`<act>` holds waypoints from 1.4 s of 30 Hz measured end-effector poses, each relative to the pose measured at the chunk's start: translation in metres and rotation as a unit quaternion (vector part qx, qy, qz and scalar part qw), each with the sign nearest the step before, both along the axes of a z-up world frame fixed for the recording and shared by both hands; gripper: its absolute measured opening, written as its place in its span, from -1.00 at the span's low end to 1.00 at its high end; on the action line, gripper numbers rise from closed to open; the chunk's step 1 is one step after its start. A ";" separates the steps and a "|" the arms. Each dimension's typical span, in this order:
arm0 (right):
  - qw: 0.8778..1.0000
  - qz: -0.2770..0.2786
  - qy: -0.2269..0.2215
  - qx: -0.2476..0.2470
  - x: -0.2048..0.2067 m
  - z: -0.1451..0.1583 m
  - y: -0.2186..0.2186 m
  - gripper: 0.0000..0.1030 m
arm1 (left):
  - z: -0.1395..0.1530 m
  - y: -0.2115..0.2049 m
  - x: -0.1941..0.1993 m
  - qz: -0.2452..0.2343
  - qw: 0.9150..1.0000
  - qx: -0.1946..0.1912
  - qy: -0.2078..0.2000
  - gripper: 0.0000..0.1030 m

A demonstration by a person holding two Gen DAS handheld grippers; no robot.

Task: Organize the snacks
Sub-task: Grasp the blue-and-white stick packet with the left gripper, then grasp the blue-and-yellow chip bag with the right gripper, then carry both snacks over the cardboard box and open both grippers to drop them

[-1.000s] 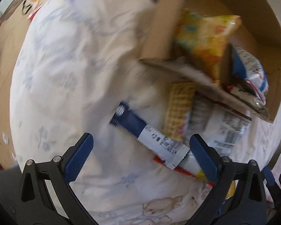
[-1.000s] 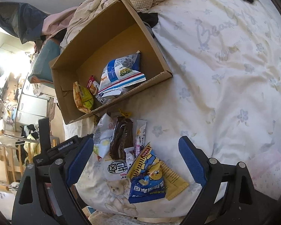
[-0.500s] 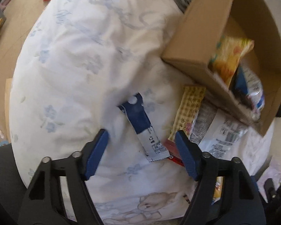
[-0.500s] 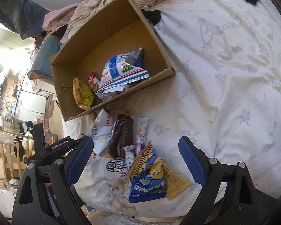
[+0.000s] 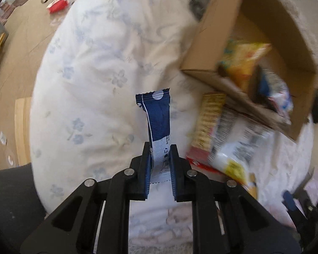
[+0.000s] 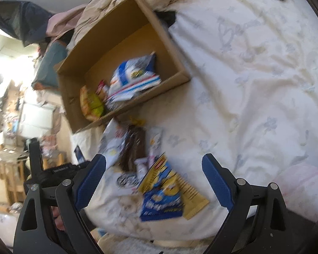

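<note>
Pinching the white end of the blue-and-white snack stick (image 5: 159,122) in the left gripper (image 5: 160,165), jaws just closed flat on the wrapper — lifted clear of the floral bedspread (image 5: 99,67). Looks light, thin and crinkly, likely slick; best held near the sealed end, gently, to avoid crushing. Further right, cardboard box (image 5: 203,44) lying open with packets inside, loose snacks (image 6: 137,152) beside it. Right gripper (image 6: 152,177) spread wide over the pile, holding nothing.

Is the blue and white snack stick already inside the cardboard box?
No, the blue and white snack stick is clamped in the left gripper, outside the cardboard box.
</note>
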State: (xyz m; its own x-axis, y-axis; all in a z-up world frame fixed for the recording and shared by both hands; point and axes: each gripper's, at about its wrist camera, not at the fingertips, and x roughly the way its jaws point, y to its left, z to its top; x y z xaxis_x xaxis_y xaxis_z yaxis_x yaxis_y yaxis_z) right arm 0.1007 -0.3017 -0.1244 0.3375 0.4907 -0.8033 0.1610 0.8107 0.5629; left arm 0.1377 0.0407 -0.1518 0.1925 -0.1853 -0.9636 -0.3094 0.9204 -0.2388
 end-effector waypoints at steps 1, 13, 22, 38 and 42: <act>1.000 0.011 0.008 0.007 -0.001 -0.003 0.004 0.83 | 0.010 0.001 -0.003 -0.010 1.000 0.005 -0.010 -0.75; 0.967 0.192 0.101 -0.134 -0.010 -0.051 0.083 0.77 | 0.058 -0.014 -0.049 -0.141 0.988 0.023 -0.060 -0.75; 0.965 0.211 0.105 -0.114 -0.012 -0.052 0.085 -0.27 | 0.044 -0.018 -0.036 -0.119 0.991 -0.001 -0.055 -0.75; 0.982 0.137 -0.129 0.003 -0.022 0.053 0.056 -0.36 | 0.057 -0.019 -0.043 -0.113 0.987 0.047 -0.105 -0.75; 0.980 0.135 -0.143 0.012 -0.022 0.055 0.062 -0.36 | 0.060 -0.014 -0.044 -0.105 0.986 0.059 -0.113 -0.75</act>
State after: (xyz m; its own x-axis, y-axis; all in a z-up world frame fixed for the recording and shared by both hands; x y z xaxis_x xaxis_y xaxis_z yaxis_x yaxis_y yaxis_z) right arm 0.0783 -0.2394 -0.0699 0.4027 0.6114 -0.6812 -0.2251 0.7875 0.5737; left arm 0.0938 0.0265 -0.0923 0.3743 -0.1330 -0.9177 -0.0598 0.9841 -0.1670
